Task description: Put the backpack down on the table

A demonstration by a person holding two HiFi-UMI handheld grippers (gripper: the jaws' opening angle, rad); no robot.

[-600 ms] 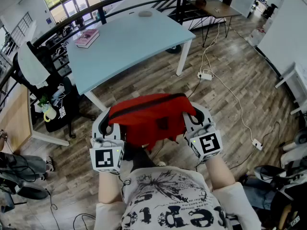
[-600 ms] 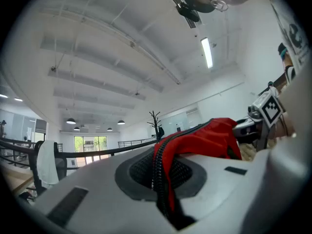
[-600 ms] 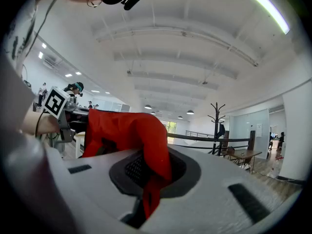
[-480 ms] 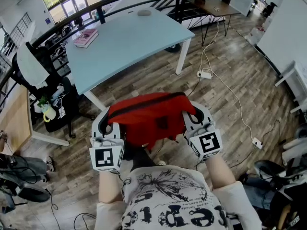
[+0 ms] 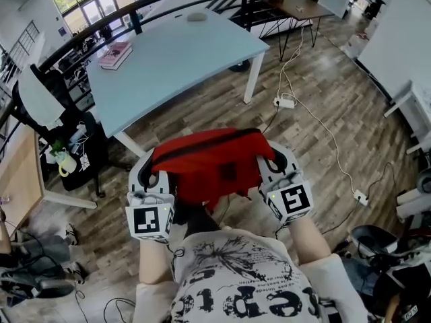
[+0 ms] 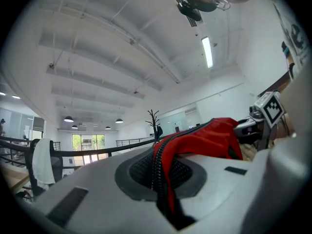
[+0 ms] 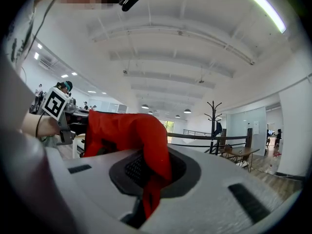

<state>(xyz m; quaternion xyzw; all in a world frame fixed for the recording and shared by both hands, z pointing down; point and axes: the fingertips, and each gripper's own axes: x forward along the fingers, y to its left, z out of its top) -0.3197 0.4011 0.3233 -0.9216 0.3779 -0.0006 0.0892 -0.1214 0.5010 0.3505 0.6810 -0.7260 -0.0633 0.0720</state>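
Printed white T-shirt (image 5: 236, 281) at the bottom of the head view, both forearms held out ahead.

Left gripper (image 5: 149, 170): jaws pinched nearly together on the zipped left edge of the red fabric backpack (image 5: 209, 160), with black zip teeth running between the pads. Right gripper (image 5: 277, 161): jaws just as narrow, clamped on a red fold at the bag's right end.

One grip per end, probably so the soft bag hangs spread between them and does not bunch. Both grippers point level, which keeps the top edge flat.

Backpack is in the air just in front of the torso, over the wood-plank floor (image 5: 323, 126). It touches nothing but the pads.

Light-blue rectangular table with white legs (image 5: 182, 59) stands ahead, well apart from the bag.

- Near half of the top is bare.
- Pink book (image 5: 114, 54) lies by the far left edge.
- Small grey flat object (image 5: 196, 17) sits at the far end.

Judgement: this is the carrying stage and the set-down has not yet begun. The bare near half looks the sensible landing spot, clear of the book.

White power strip with trailing cable (image 5: 283, 102) lies on the floor right of the table leg. Possible trip risk on approach.
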